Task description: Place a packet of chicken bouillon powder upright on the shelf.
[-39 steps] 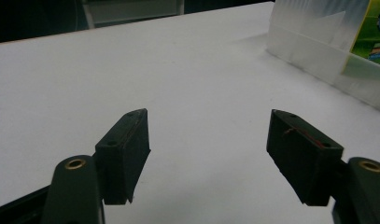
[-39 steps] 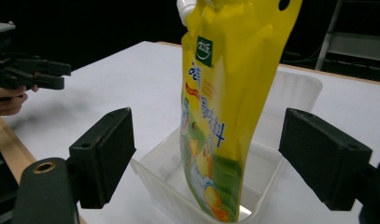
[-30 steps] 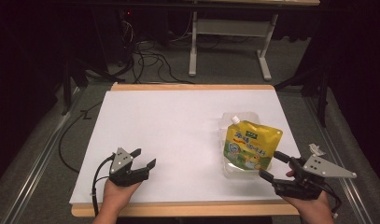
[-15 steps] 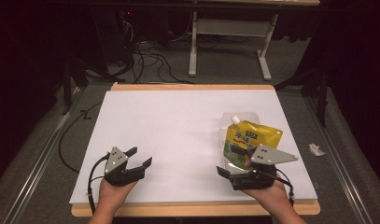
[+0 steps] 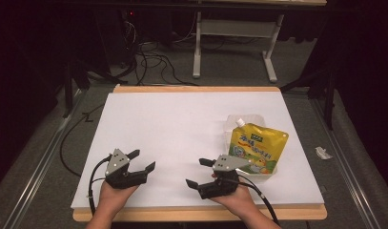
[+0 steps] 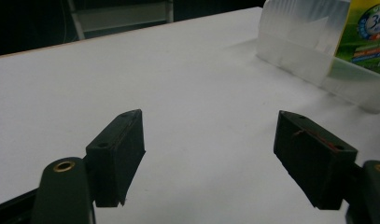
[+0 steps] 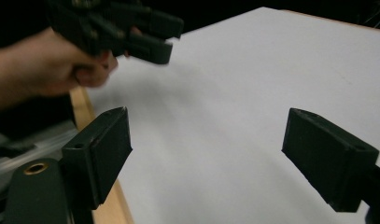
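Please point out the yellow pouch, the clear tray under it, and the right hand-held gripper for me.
yellow pouch [image 5: 256, 148], high view, on its printed front.
clear tray [image 6: 295, 49], left gripper view, on its translucent side wall.
right hand-held gripper [image 5: 199, 172], high view, midway between its open jaws' tips.

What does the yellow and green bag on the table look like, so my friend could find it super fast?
Look at the big white table, then at its right side, near the front. There a flat pouch lies in a clear plastic tray, beside the right claw. It is the one colourful thing there: yellow and green, with a small white spout at its top corner.
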`<state>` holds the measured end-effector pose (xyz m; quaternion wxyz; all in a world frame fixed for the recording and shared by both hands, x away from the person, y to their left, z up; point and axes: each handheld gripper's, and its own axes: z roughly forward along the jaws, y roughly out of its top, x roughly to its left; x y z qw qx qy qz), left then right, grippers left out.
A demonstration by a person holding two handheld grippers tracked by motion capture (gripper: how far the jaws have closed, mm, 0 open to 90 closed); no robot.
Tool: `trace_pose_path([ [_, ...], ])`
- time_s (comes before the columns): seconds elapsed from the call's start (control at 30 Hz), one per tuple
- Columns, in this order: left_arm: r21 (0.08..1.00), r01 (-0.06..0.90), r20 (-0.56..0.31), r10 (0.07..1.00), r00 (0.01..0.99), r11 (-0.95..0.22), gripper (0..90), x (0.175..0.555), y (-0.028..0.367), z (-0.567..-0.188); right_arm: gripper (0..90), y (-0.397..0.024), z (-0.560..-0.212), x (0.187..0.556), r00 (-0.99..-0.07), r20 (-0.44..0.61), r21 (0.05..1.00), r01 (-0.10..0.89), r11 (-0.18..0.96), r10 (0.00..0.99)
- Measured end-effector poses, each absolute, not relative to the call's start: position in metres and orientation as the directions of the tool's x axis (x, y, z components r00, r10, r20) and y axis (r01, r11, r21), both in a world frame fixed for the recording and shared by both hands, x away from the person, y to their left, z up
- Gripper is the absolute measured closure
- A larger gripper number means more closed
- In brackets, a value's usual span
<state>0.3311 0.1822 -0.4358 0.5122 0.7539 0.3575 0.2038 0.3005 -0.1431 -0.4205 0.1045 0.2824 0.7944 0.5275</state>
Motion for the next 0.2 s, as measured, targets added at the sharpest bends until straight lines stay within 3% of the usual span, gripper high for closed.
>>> trace_pose_path([
  [0.03,0.918,0.332,-0.061,0.749,0.660,-0.218,24.2,0.331,0.182,-0.436,16.5,-0.143,-0.421,0.297,-0.817,0.101,0.901,0.317,0.296,0.568],
  [0.2,0.919,0.341,-0.086,0.742,0.665,-0.199,20.6,0.329,0.178,-0.434,16.2,-0.155,-0.419,0.295,-0.815,0.140,0.915,0.324,0.241,0.563],
])
